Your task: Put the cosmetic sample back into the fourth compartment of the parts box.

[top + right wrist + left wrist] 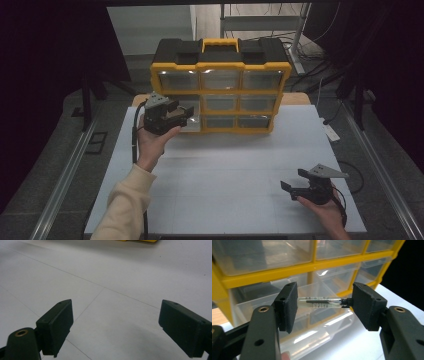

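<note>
The left gripper [324, 302] grips a small glass vial [322, 302] endwise, one pad [288, 306] on its base and the other [368, 306] on its dark cap, so the vial spans the gap level between the jaws; dark printing on it is too small to read. This gripper is raised at the left front of a yellow organizer [220, 85] with clear drawers that stands at the far side of the white table [225, 175], and the vial sits above an open clear drawer [317, 325] at the lower left. In the high view the left gripper [175, 112] and hand [152, 140] cover that drawer, so how far it is out is hard to judge. The right gripper [115, 327] is wide open and empty, low over bare table; in the high view it [295, 182] sits near the right front corner, well apart from the organizer, its hand cut off by the bottom edge
</note>
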### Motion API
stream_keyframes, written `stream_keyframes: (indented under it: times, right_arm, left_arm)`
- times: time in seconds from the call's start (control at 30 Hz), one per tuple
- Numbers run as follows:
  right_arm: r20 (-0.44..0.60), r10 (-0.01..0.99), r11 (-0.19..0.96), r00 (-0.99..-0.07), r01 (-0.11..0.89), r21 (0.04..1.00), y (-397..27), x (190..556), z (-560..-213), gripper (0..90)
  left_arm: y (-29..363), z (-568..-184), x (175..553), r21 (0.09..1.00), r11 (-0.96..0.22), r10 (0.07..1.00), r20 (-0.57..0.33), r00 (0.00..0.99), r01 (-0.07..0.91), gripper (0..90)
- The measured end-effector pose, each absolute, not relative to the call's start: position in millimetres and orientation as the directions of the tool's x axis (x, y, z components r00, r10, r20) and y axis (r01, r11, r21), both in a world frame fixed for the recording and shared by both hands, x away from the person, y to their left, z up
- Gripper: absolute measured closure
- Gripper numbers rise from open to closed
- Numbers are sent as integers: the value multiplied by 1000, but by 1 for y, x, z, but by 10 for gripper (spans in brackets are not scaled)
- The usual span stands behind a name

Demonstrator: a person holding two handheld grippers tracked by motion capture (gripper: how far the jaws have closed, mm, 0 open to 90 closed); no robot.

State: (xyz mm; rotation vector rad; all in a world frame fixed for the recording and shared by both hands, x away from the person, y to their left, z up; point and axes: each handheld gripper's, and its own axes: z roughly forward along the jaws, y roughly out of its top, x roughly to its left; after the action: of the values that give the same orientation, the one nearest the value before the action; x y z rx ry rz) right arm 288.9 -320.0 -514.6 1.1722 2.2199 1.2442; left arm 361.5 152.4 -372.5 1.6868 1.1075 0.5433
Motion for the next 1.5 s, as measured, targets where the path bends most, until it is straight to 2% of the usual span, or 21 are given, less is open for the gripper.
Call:
stream_keyframes:
  times: [0.57, 0.6, 0.67, 0.77, 0.9, 1.17, 1.5]
  right_arm:
    - [98, 792, 277, -603, 498, 822, -320, 289, -515, 132]
    - [98, 792, 277, -603, 498, 822, -320, 289, -515, 132]
    - [98, 792, 277, -603, 498, 822, -320, 289, -515, 132]
    - [98, 792, 277, -603, 498, 822, -321, 289, -515, 132]
    - [97, 792, 277, -602, 498, 822, -321, 289, -515, 132]
    - [108, 794, 270, -599, 506, 819, -323, 290, -516, 132]
    - [105, 784, 278, -611, 498, 821, -319, 292, -515, 132]
  left_arm:
    - [155, -377, 374, 901, -78, 893, -127, 432, 427, 395]
    - [155, -377, 374, 902, -80, 892, -125, 434, 425, 381]
    - [154, -376, 373, 903, -78, 894, -124, 431, 422, 274]
    - [155, -375, 370, 905, -72, 883, -138, 448, 419, 209]
    - [156, -372, 362, 910, -69, 855, -157, 494, 409, 178]
    - [158, -372, 342, 911, -118, 801, -148, 580, 396, 175]
    - [159, -376, 329, 907, -128, 789, -152, 595, 401, 179]
